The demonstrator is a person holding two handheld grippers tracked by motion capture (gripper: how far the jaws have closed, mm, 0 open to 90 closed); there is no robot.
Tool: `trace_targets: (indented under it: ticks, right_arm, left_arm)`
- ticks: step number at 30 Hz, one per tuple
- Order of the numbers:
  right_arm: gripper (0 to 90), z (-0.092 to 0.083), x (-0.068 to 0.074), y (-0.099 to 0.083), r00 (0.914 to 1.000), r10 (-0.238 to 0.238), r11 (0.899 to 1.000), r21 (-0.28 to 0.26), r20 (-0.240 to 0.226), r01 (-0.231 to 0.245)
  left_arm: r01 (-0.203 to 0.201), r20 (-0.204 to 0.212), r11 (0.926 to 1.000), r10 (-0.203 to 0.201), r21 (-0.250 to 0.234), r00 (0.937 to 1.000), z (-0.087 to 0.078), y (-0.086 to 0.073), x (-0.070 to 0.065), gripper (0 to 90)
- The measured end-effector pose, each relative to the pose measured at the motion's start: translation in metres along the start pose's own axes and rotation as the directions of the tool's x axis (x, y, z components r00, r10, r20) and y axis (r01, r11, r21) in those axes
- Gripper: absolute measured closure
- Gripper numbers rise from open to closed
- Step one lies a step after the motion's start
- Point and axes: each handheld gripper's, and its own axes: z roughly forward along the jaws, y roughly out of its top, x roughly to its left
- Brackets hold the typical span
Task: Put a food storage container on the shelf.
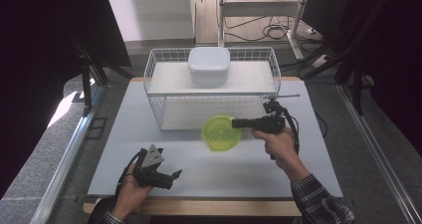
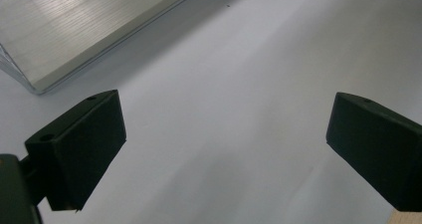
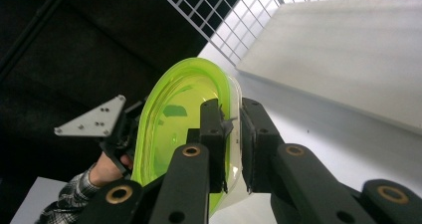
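Left claw [image 1: 169, 176] is held released, idle on the worktop [image 1: 149, 134], well left of the wire basket [image 1: 159, 104]. Green bowl [image 1: 220, 133] is gripped by its rim in the right claw [image 1: 238, 124], lifted just before the basket front, likely for shelving.

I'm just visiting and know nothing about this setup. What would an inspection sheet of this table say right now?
Surface: pale grey table, bare around the left gripper.
Job's things: green bowl, held by its rim clear of the table in front of the white wire rack.
Clutter: white lidded container on the rack's top shelf.
Grippers: right gripper shut on the bowl's rim; left gripper open, holding nothing, low over the table near its front edge.
Cables: black cable trailing from the right gripper; more cables on the floor behind.
Surroundings: dark screens at both sides, grey floor.
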Motion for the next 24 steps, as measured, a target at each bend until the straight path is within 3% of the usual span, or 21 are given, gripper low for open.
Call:
trace_targets:
  ticks: [17, 24]
  right_arm:
    - [81.3, -0.01, 0.018, 0.024, 0.9998, -0.014, 0.999, -0.049, -0.016, 0.013]
    - [81.3, -0.013, 0.029, 0.042, 0.9995, -0.025, 0.996, -0.085, -0.021, 0.023]
  left_arm:
    - [-0.007, -0.004, 0.9999, 0.007, 0.008, 1.0, 0.001, 0.0, 0.0, 2.2]
    - [-0.001, -0.005, 1.0, 0.001, 0.005, 1.0, 0.001, 0.0, 0.0, 2.2]
